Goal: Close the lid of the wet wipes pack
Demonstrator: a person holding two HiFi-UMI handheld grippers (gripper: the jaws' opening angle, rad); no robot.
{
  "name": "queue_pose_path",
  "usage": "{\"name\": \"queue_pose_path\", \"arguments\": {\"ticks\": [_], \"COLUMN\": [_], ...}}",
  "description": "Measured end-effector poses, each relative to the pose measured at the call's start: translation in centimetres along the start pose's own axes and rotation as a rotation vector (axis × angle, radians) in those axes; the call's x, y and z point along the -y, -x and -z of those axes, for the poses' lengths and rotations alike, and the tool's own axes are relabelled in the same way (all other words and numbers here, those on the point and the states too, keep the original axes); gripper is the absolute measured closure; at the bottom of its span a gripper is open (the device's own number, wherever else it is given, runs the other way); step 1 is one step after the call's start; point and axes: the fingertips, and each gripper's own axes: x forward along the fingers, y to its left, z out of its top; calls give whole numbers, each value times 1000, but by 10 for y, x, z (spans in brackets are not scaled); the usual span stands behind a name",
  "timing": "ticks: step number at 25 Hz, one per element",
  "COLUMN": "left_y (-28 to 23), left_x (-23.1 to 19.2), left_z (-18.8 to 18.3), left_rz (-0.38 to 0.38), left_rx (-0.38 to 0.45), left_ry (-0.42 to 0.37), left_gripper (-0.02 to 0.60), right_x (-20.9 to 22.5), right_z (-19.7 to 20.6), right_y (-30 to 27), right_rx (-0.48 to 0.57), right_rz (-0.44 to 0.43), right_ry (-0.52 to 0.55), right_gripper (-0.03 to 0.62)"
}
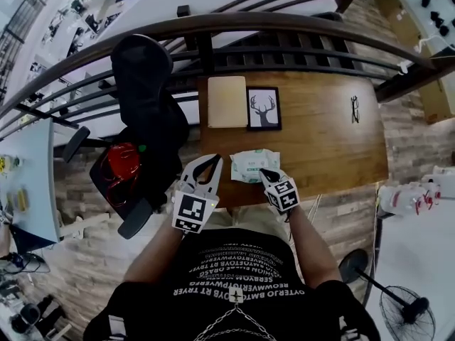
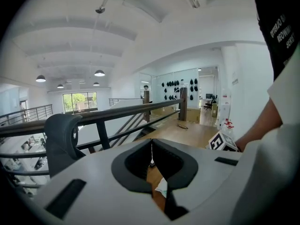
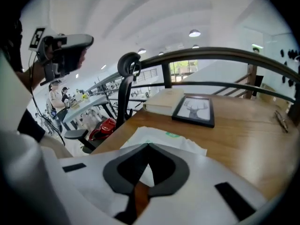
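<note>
The wet wipes pack (image 1: 254, 166), white with green print, lies flat near the front edge of the wooden table (image 1: 334, 148). I cannot make out how its lid stands. My right gripper (image 1: 264, 172) is shut with nothing between its jaws. Its tip sits just above the pack's near right corner. In the right gripper view the pack (image 3: 161, 136) shows just past the closed tip of the right gripper (image 3: 149, 146). My left gripper (image 1: 215, 159) is shut and empty, held up in the air left of the pack. A sliver of the pack (image 2: 162, 186) shows through the left gripper's (image 2: 151, 146) frame.
A framed deer picture (image 1: 264, 108) and a tan book (image 1: 227, 101) lie at the table's back. A small dark object (image 1: 355, 109) lies at the right. A black office chair (image 1: 142, 105) with a red bag (image 1: 121, 163) stands to the left. A dark railing (image 1: 284, 27) runs behind.
</note>
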Motion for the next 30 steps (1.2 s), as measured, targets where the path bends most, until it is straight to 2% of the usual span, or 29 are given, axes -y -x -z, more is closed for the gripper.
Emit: {"name": "queue_pose_path", "arguments": {"ticks": [3,8,13,20,24,30], "left_y": [11,31,54,78,79,77], "left_x": [-2,0,7,24,37,54], "left_z": [-12,-36,-69,-99,-106,-111], "left_rz": [-2,-13,4,43,28,-37], "left_rx": [44,107,196,275,275,282], "left_ry": [17,-6,-32,-28,-38,-13], "left_gripper": [554,554,554,554,554,554], "right_x": [3,5,-12,-50,-54,-41], "right_z": [-31,-85,-132,-173,-177,-170], "right_y": [38,114,192,267,282,276], "right_rx": [143,356,516,585,569,553], "right_rz": [72,195,279,316,345,235], "right_ry": [-33,-92,-71,49,169,182], "right_gripper": [579,579,580,580,580,580]}}
